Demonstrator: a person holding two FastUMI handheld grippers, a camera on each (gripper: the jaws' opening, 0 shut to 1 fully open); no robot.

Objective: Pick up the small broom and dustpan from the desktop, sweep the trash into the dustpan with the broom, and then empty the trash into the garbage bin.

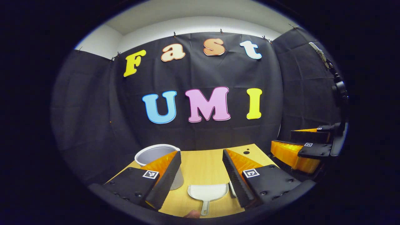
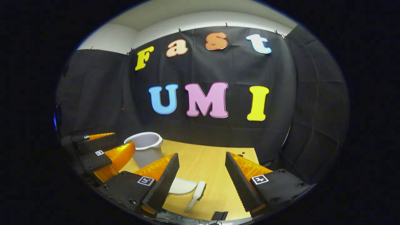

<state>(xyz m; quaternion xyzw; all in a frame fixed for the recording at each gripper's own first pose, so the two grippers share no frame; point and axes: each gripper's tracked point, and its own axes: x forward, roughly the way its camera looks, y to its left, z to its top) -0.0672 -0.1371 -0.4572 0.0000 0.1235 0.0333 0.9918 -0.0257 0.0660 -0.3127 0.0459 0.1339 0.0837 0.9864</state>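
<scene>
Nothing grasped yet; both tools lie flat on the bench (image 1: 203, 165).

Left to right:
- Bin (image 1: 156, 154): far left of the bench, upright, rim open. In the left gripper view the left finger covers part of its wall. Risk: the gripper dropping toward the dustpan could clip the bin and tip it or shove it off the edge.
- Left gripper (image 1: 201, 175): jaws wide, empty, hovering above the bench. Dustpan (image 1: 208, 191) sits between the fingers in view, handle pointing toward the camera. Handle is thin and low on the wood; a shallow grasp probably lets the pan swivel or slip.
- Something small and pinkish at the bottom edge beside the handle tip; cannot tell what it is.
- Brush (image 2: 196, 195): just right of the dustpan, bristles up against its rim, handle toward the camera. Right gripper (image 2: 201, 178) also wide, empty, above it. Risk: lifting the brush could drag the pan with it, or the fingers catch bristles instead of handle.
- Grippers are close side by side; simultaneous descents could collide.
- Trash: can't pick it out with confidence.
</scene>
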